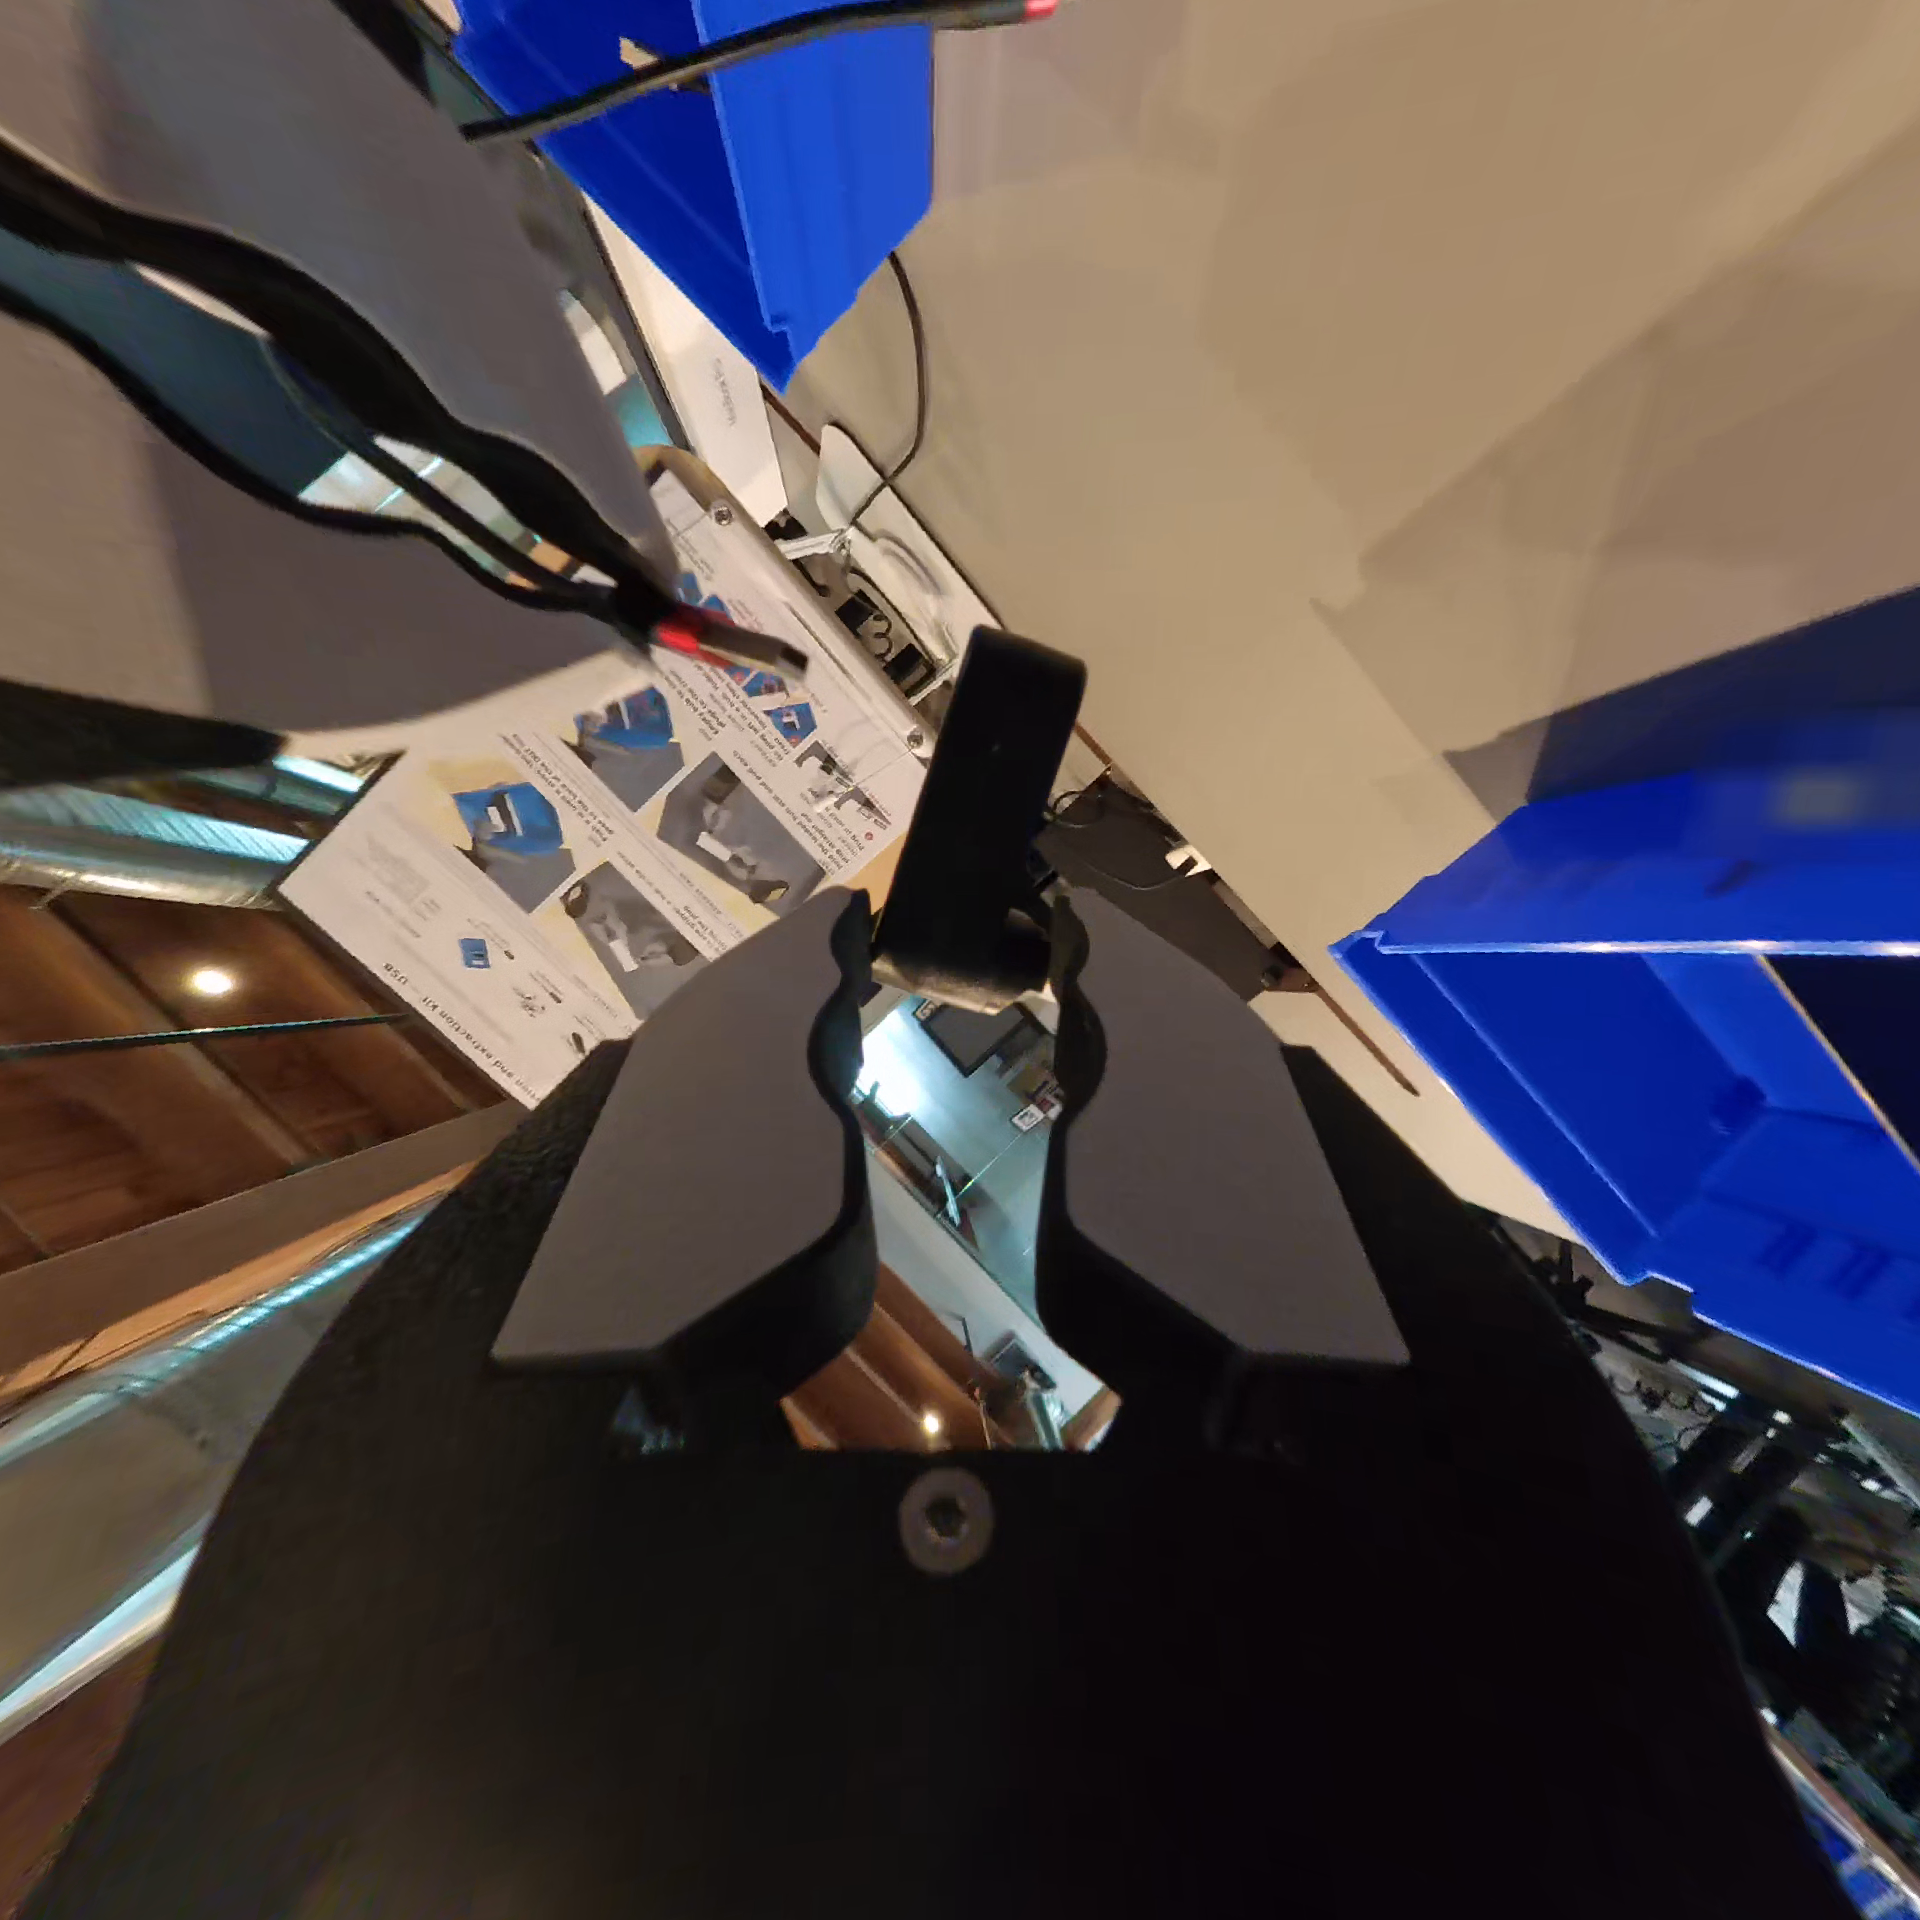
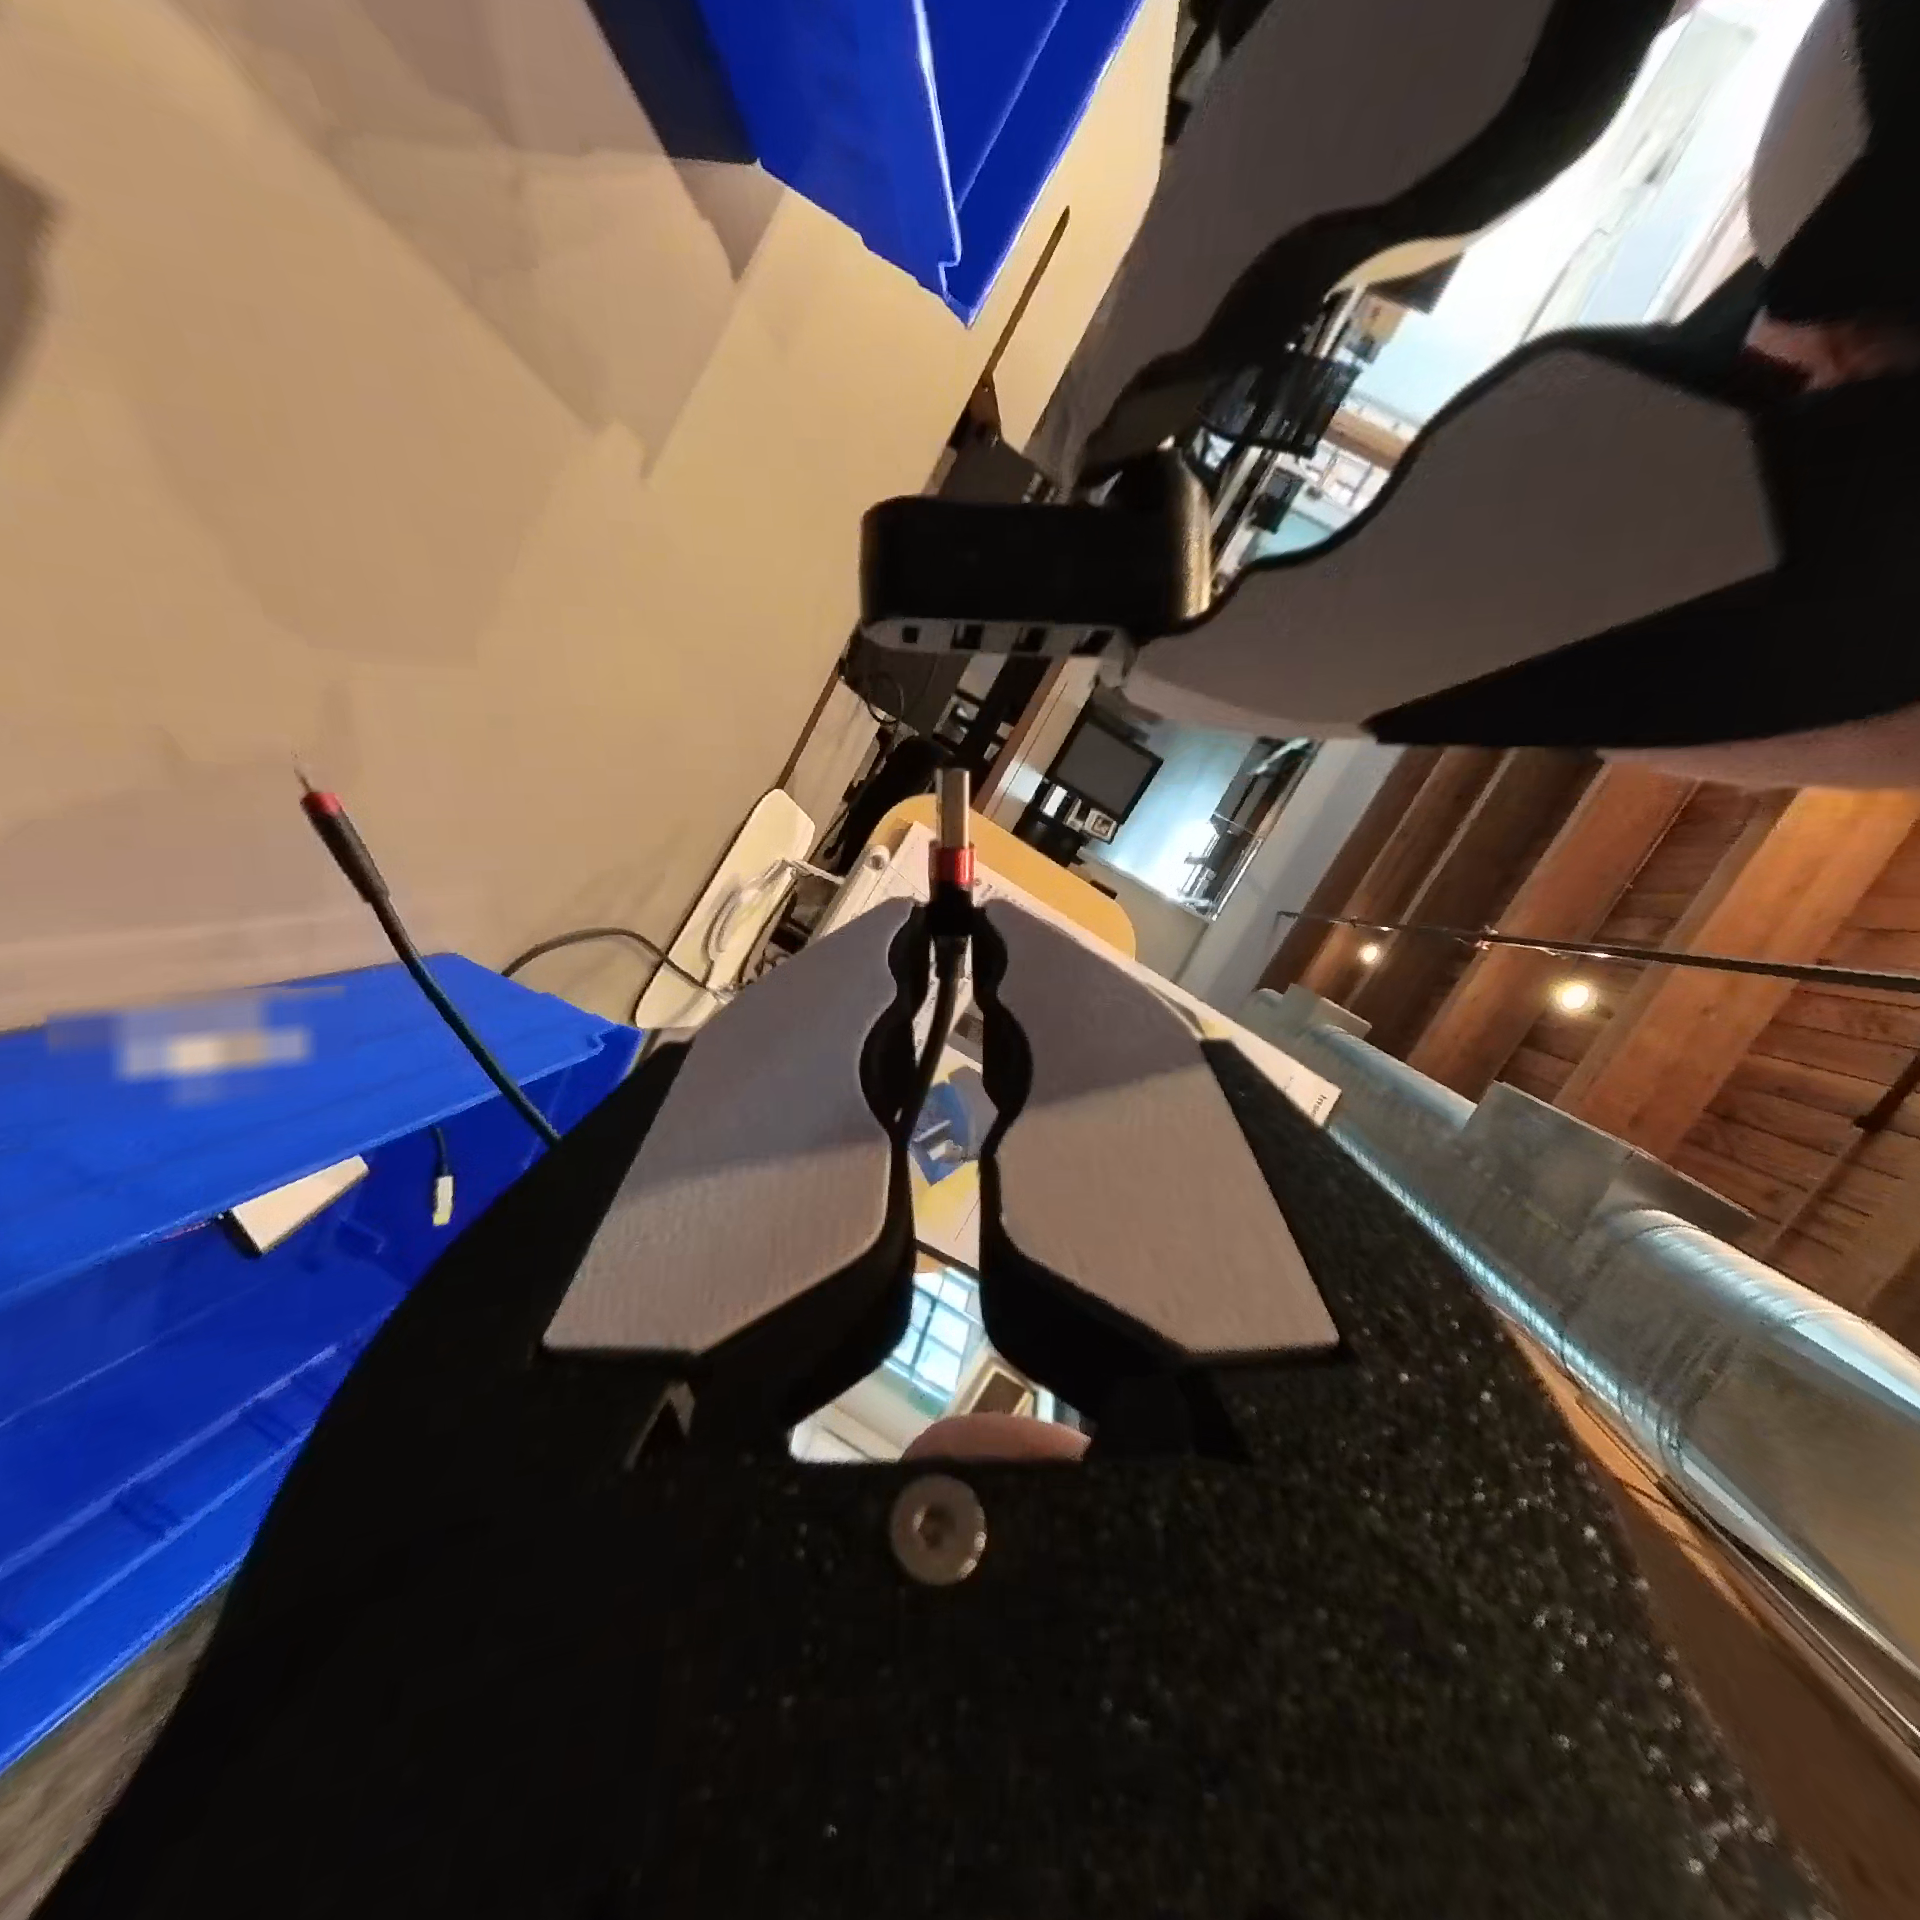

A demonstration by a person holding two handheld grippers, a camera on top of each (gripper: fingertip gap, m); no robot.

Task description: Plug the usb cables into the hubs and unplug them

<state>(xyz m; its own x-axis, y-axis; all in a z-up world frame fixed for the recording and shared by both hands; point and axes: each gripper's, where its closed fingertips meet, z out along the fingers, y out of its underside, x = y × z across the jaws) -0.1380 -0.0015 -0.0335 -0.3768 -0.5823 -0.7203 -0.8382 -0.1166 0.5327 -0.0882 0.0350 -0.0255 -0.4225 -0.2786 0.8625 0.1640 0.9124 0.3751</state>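
Hub (image 2: pixel 1023 582) pinched in left claw (image 1: pixel 961 951), ports facing the plug (image 2: pixel 953 821) clamped in right claw (image 2: pixel 951 925) for straight insertion.

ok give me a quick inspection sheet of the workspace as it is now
Surface: beige tabletop, bare where visible.
Job's things: black usb hub held in the air, port row facing the usb plug; plug short of the ports, not inserted.
Clutter: blue bins on the table; printed instruction sheet standing at its edge.
Grippers: left gripper shut on the hub; right gripper shut on the cable just behind the plug's red collar.
Cables: a second red-collared cable sticks up from the near bin; a thin dark cable runs across the table.
Surroundings: wooden ceiling, metal duct.
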